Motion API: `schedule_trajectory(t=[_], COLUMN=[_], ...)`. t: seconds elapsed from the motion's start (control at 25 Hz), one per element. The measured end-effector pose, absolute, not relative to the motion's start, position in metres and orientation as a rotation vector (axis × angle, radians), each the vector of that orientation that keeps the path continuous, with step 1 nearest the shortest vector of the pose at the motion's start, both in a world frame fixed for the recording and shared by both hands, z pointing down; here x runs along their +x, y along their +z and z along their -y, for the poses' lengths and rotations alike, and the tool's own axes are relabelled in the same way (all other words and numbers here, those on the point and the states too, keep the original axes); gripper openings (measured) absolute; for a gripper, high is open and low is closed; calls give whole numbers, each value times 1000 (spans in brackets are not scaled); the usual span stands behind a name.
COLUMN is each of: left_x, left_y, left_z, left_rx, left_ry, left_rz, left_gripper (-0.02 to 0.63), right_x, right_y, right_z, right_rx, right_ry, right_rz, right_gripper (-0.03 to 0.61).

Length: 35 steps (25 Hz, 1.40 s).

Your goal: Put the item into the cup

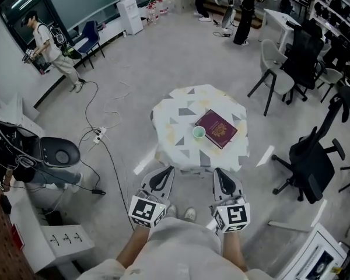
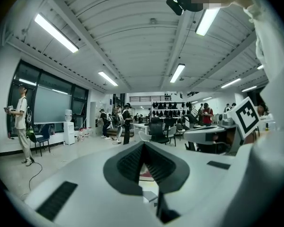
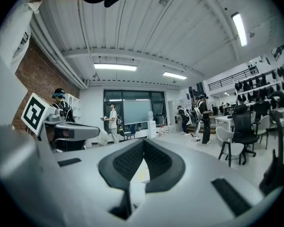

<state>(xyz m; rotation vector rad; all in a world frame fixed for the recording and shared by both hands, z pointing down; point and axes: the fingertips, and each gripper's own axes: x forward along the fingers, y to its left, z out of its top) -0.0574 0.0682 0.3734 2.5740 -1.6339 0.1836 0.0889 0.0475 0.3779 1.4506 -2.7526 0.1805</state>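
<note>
The left tool [image 1: 165, 172] and the right tool [image 1: 220, 174] are being held clenched on nothing, well short of the bench [image 1: 181, 107] — likely awaiting approach — where the cup [image 1: 198, 132] is standing just beside a maroon booklet [image 1: 217, 128].

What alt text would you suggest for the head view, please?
From above, a patterned table holds a green cup beside a dark red booklet. Nearer the wearer, the left gripper and right gripper are shut and empty.
</note>
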Motion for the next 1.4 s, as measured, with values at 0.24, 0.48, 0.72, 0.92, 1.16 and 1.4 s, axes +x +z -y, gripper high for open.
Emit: schedule_trajectory(t=[0.24,0.48,0.72,0.92,1.16,1.4], left_x=[-50,-54,-59,-61,-70,-79], left_y=[375,377,384,388,395,400], left_z=[-55,-39,-10,26,76,121], left_rx=[2584,2597,2601,2615,2634,2662], left_ry=[172,150,134,121,117,128], left_rz=[1625,1622,1584,1523,1457,1378], left_gripper=[11,11,11,11,11,11], right_x=[94,88,80,78,70,58], right_y=[384,387,388,391,396,400], right_z=[-38,-22,3,33,75,114], right_rx=[1443,1445,1453,1490,1530,1572], right_ry=[186,164,149,157,166,183], right_rz=[2741,2737,2708,2656,2593,2535], right_gripper=[8,8,8,8,8,8])
